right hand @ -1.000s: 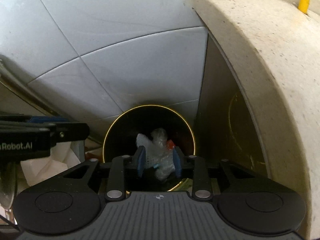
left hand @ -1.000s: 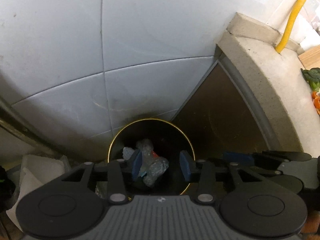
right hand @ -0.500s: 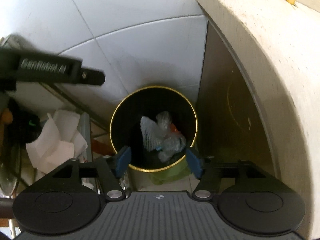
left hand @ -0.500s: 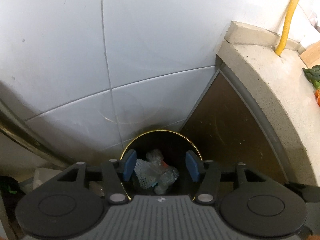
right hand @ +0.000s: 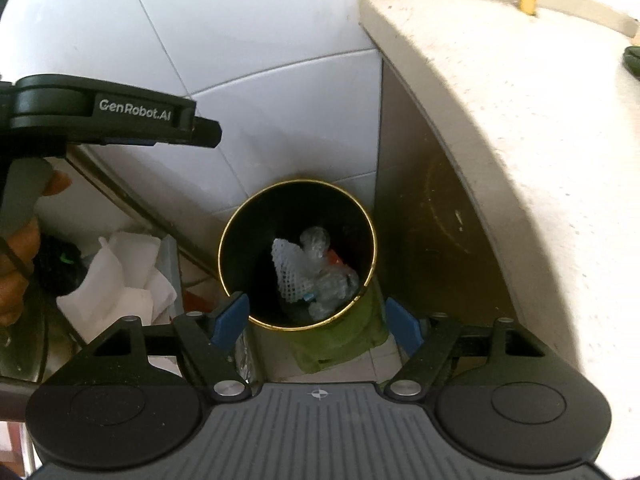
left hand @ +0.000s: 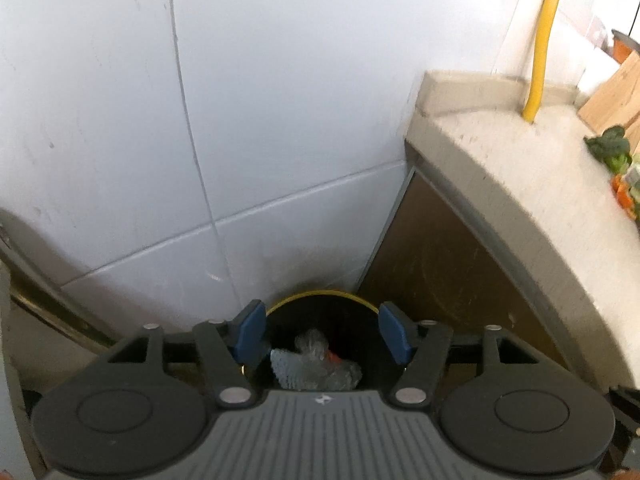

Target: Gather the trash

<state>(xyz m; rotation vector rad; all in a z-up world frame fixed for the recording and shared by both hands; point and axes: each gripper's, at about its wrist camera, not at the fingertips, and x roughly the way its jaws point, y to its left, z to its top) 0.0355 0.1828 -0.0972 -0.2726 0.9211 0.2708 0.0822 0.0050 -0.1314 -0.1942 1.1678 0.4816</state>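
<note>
Trash (right hand: 316, 268) binned — right gripper (right hand: 316, 320) above, jaws just opened.

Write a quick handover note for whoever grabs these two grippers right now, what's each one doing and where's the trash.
Left gripper: open, nothing between the pads, jaws just been opening, above the bin.
Right gripper: open and empty, jaws also just been opening, over the bin's near rim.
Trash: white foam net and crumpled clear plastic lie inside the black gold-rimmed bin, in the corner between the tiled wall and the stone counter.
Done: these pieces are binned.
Left: crumpled white paper beside the bin may still need collecting.
</note>
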